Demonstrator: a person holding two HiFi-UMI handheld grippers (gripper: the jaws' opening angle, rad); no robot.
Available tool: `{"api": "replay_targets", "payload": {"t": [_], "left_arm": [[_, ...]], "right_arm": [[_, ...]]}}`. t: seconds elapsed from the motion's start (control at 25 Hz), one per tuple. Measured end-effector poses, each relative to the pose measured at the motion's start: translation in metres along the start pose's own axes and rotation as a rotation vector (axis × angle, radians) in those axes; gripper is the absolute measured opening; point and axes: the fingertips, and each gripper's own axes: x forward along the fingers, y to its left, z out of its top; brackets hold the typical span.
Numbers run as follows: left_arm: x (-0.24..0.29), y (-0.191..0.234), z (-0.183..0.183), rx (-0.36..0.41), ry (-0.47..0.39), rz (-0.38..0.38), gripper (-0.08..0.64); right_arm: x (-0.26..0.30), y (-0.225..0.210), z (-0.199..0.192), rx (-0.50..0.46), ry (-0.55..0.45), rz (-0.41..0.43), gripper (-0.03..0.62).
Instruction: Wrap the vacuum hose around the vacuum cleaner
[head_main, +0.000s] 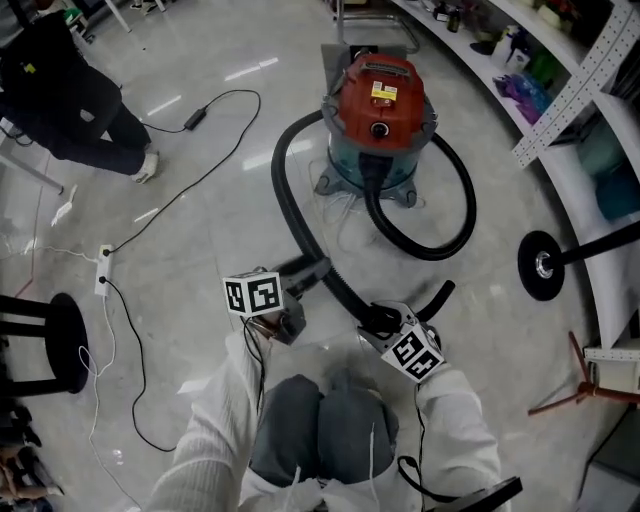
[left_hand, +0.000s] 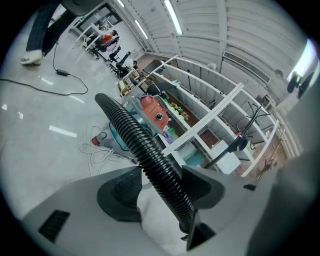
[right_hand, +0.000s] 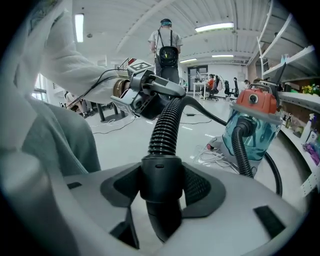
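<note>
Seen from above, a person wears white ribbed-knit sleeves (head_main: 215, 430) and grey trousers (head_main: 320, 425). The left gripper (head_main: 300, 272) and right gripper (head_main: 380, 320) are grey-bodied with dark textured jaws. Each carries a white cube (head_main: 252, 295) of black square markers, with thin black cables (head_main: 262, 365) trailing.

In the head view a person (head_main: 70, 90) at upper left is cut off by the frame edge, and a stool (head_main: 45, 340) by the left edge. The yellow label (head_main: 383, 93) on the vacuum cleaner (head_main: 350, 120) is too small to read. Shelf items (head_main: 520, 60) at upper right are blurred. The hose (head_main: 343, 290) passes out of sight under the right gripper (head_main: 385, 320)
</note>
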Motion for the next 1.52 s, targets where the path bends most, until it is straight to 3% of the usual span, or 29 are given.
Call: {"api": "replay_targets", "payload": {"t": [0.28,0.6,1.12,1.4,1.52], "left_arm": [[0.036,0.065,-0.028,0.03,0.005,0.013,0.253],[0.06,0.118,-0.049,0.041,0.048,0.098,0.253],[0.08,0.199,-0.091,-0.095,0.107,0.18,0.253],[0.073,0.232,-0.101,-0.129,0.11,0.296,0.253],[0.07,0.241,-0.105,-0.096,0.139,0.353,0.255]], "right_arm": [[0.056,-0.026,-0.056,-0.023,-0.013,-0.011,0.233],[0.097,-0.05,-0.096,-0.059,0.022,-0.01,0.233],[0.15,-0.079,-0.152,-0.127,0.153,0.005,0.233],[0.178,-0.083,-0.163,-0.154,0.179,0.03,0.233],[0.186,-0.086,-0.168,-0.158,0.185,0.021,0.233]]}}
